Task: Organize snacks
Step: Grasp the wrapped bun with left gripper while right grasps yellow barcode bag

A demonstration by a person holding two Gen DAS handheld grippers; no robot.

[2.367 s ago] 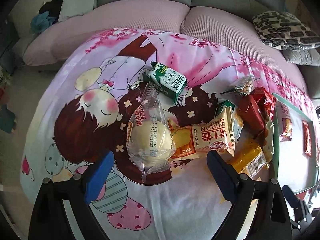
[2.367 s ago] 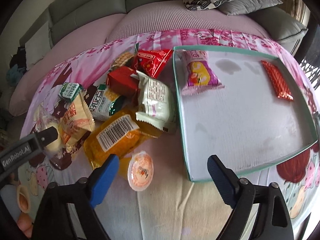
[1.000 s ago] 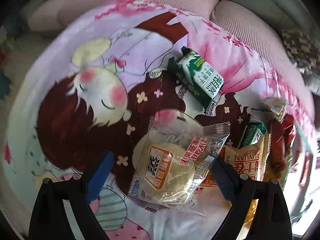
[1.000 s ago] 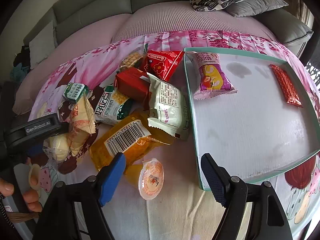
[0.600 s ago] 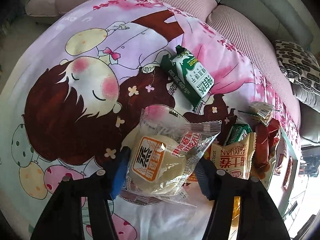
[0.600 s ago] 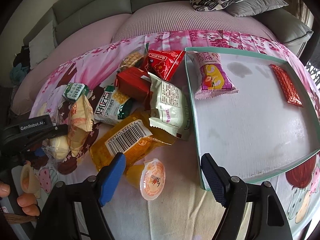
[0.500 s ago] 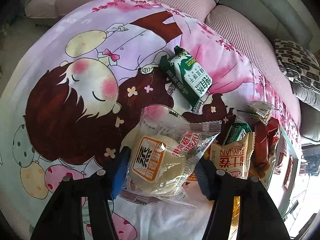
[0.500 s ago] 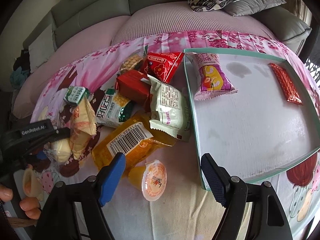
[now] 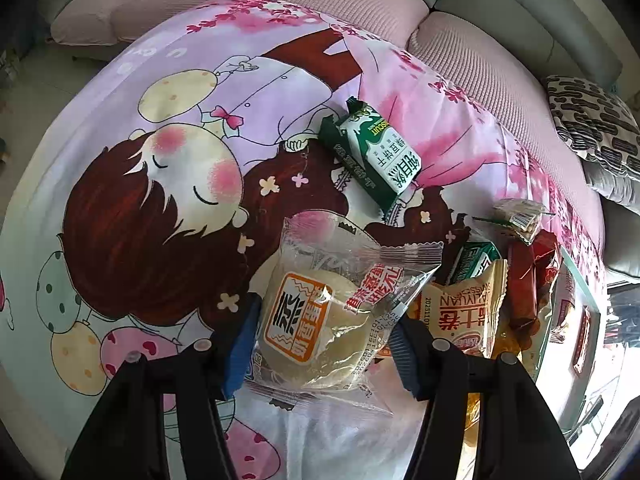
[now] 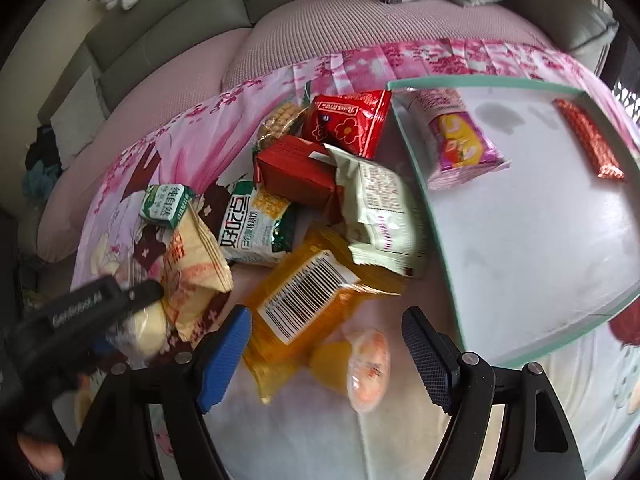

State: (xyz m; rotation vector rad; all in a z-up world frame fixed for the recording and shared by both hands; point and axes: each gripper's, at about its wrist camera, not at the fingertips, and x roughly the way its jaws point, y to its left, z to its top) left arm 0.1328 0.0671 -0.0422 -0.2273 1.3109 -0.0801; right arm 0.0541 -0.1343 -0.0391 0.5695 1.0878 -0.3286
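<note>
**Left gripper closed on the bun packet**

Since a second ago the left gripper (image 9: 324,344) has narrowed from wide open until both blue pads press the sides of the clear-wrapped bun packet (image 9: 320,320), which lies near the left end of the snack pile on the worktop. Right gripper (image 10: 326,354) hangs wide open, holding nothing, above the jelly cup (image 10: 366,366) and the orange barcode packet (image 10: 308,296); this view is motion-blurred.

Tray (image 10: 540,280), white floor, green rim, at the right edge of the worktop: holds a pink-and-yellow packet (image 10: 460,144) near its far left corner and a red foil bar (image 10: 588,144) near its far right corner. Rest of the floor bare.

Pile just left of the tray: white pouch (image 10: 376,212), red box (image 10: 296,172), red flower packet (image 10: 348,120), green-and-white corn snack (image 10: 256,224), yellow roll packet (image 10: 192,272). Green biscuit pack (image 9: 372,156) lies apart, toward the far edge.

Worktop covered by a pink cartoon cloth (image 9: 160,160). Sofa (image 10: 280,40) with pink seat covers behind; patterned cushion (image 9: 592,120) at right.
</note>
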